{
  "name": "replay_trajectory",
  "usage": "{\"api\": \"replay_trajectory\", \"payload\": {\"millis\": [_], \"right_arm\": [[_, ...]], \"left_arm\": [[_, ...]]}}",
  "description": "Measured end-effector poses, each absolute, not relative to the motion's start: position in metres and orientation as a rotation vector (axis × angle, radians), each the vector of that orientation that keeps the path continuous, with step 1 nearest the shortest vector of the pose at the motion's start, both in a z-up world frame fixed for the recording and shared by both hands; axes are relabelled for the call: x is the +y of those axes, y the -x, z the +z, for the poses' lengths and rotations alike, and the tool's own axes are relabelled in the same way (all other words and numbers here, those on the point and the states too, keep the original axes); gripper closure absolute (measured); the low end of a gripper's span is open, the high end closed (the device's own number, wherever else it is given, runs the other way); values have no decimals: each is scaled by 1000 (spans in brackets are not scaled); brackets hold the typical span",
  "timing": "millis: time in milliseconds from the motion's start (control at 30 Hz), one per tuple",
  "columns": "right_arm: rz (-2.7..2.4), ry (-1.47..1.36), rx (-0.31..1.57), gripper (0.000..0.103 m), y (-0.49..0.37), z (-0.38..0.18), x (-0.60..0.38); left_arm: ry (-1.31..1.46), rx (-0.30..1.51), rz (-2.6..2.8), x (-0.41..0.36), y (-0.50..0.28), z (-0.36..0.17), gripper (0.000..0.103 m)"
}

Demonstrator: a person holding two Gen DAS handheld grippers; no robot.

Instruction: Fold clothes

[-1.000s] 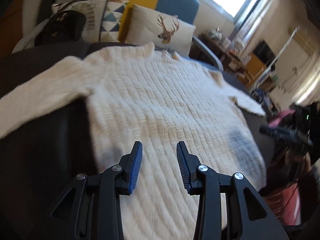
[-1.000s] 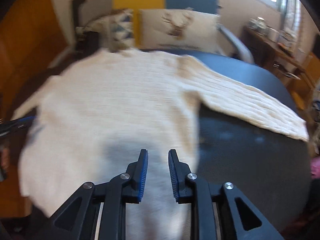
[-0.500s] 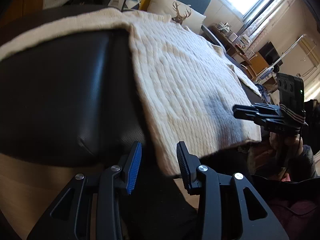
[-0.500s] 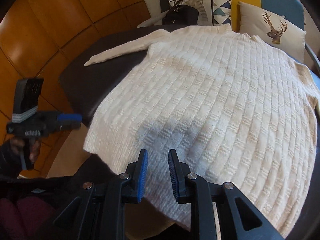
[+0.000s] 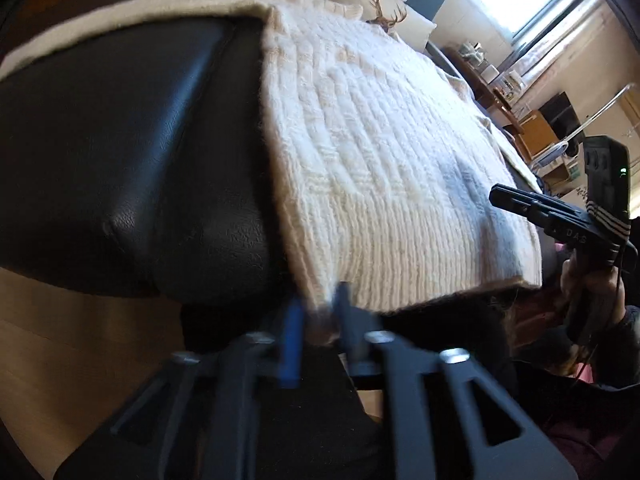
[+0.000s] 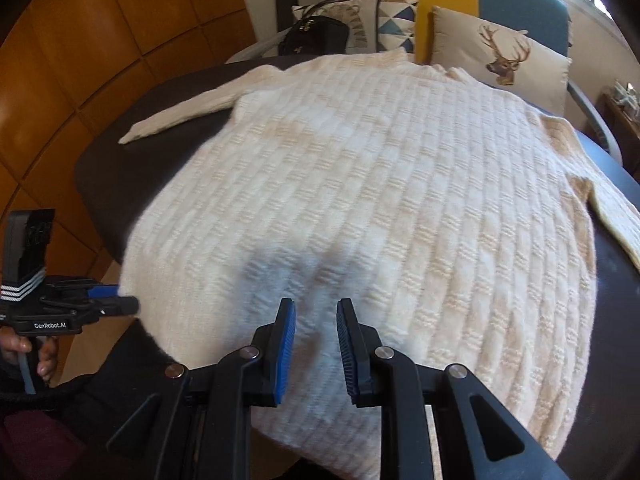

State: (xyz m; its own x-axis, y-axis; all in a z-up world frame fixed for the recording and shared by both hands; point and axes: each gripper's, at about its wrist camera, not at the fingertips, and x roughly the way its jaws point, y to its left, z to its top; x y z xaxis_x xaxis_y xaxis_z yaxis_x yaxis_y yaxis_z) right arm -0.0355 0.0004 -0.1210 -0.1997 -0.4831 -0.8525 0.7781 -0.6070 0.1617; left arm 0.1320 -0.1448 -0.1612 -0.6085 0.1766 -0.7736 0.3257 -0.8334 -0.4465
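Sweater across dark table, deer pillow beyond.

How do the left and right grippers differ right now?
The left gripper sits at the sweater hem's corner, fabric between its fingers; the right gripper hovers over the hem's middle, gripping nothing. The left looks motion-blurred; the right is sharp. Both have blue pads.

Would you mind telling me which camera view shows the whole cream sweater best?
The right wrist view: the sweater lies spread flat there, body, collar and both sleeves visible. The left wrist view shows mainly its hem corner between the left gripper fingers, foreshortened and blurred.
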Motion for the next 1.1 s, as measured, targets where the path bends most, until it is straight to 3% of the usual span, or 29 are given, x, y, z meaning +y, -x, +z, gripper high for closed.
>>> {"api": "replay_trajectory", "payload": {"millis": [300, 467, 567, 900, 1100], "right_arm": [[-1851, -1278, 226, 82, 42, -142, 25], [-1723, -1348, 7, 81, 50, -130, 49], [-1488, -1410, -258, 80, 41, -132, 74], [-1548, -1577, -705, 78, 7, -185, 120], [-1692, -1534, -727, 78, 10, -177, 117]], "left_arm": [[-1384, 856, -2545, -155, -137, -169, 98], [-1457, 959, -2521, -156, -129, -181, 95], [-1449, 973, -2517, -158, -128, -180, 94], [-1474, 963, -2516, -156, -123, -181, 94], [-1461, 916, -2531, -153, -126, -177, 94]]}}
